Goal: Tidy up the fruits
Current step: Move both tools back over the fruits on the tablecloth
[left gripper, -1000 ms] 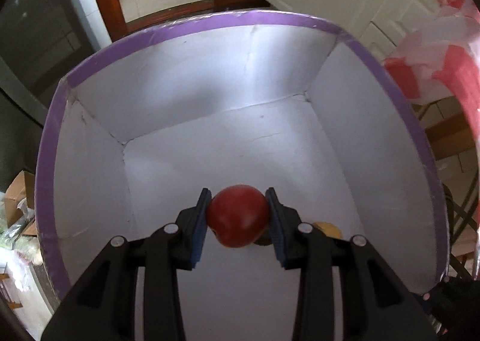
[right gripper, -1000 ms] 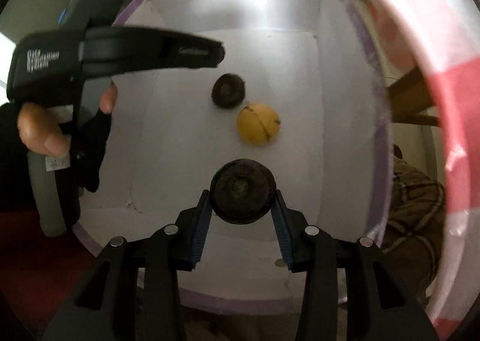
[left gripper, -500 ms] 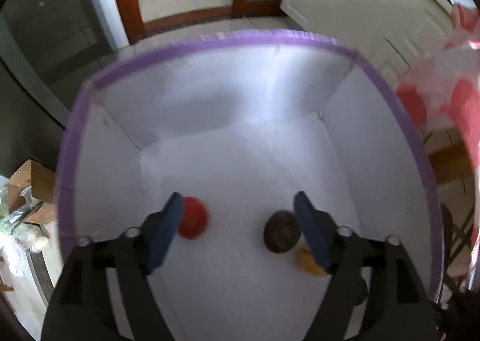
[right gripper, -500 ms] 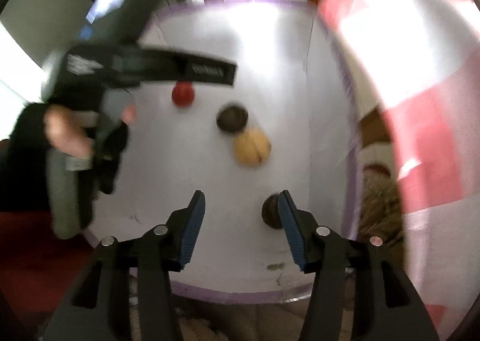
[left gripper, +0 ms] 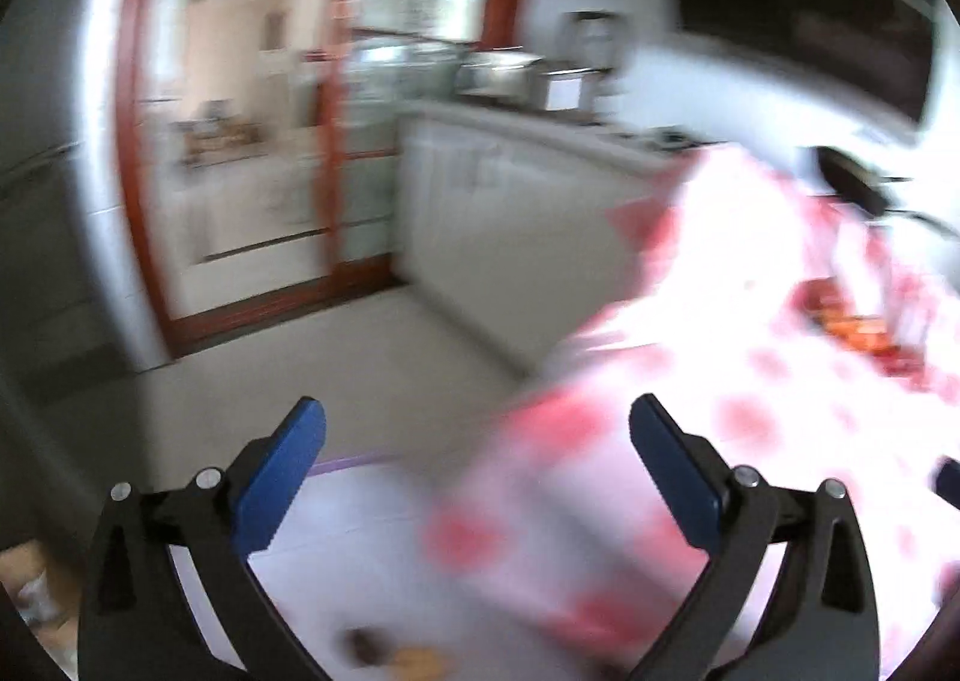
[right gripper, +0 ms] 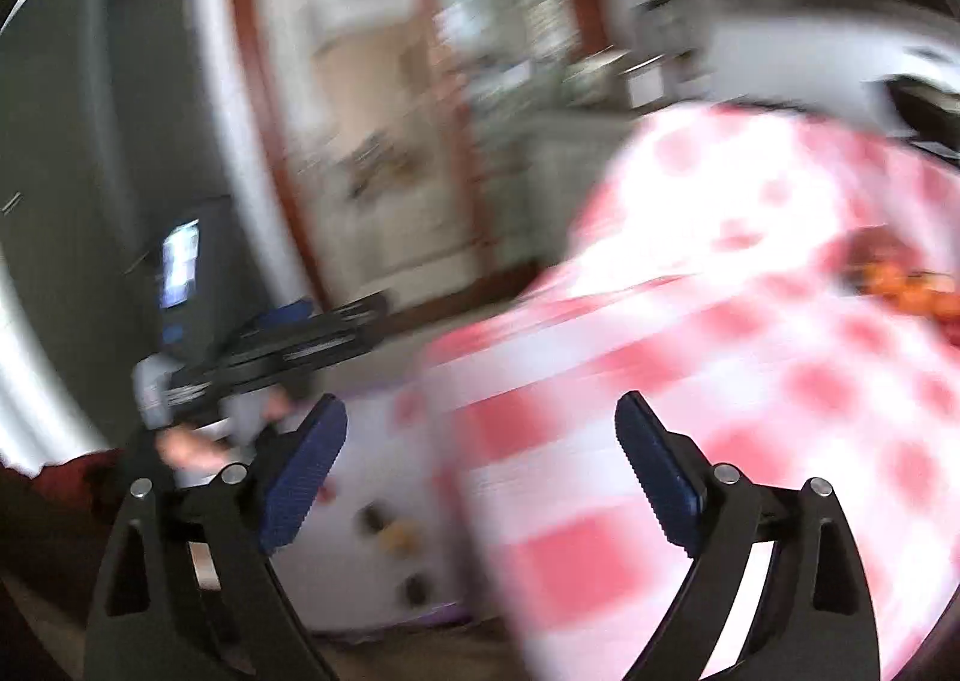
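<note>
Both the left gripper [left gripper: 478, 441] and right gripper [right gripper: 481, 435] are opening wide with nothing between them now, having dropped their fruits [right gripper: 393, 531] into the white box [right gripper: 360, 579] and swinging up toward the checkered table [right gripper: 750, 381] for more.

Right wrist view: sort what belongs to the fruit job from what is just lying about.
Job:
- white box
- dark fruit
- yellow fruit
- fruit pile on the table
- left tongs, right tongs, both opening, empty

Lying about:
- checked tablecloth
- glass door
- countertop appliances
</note>
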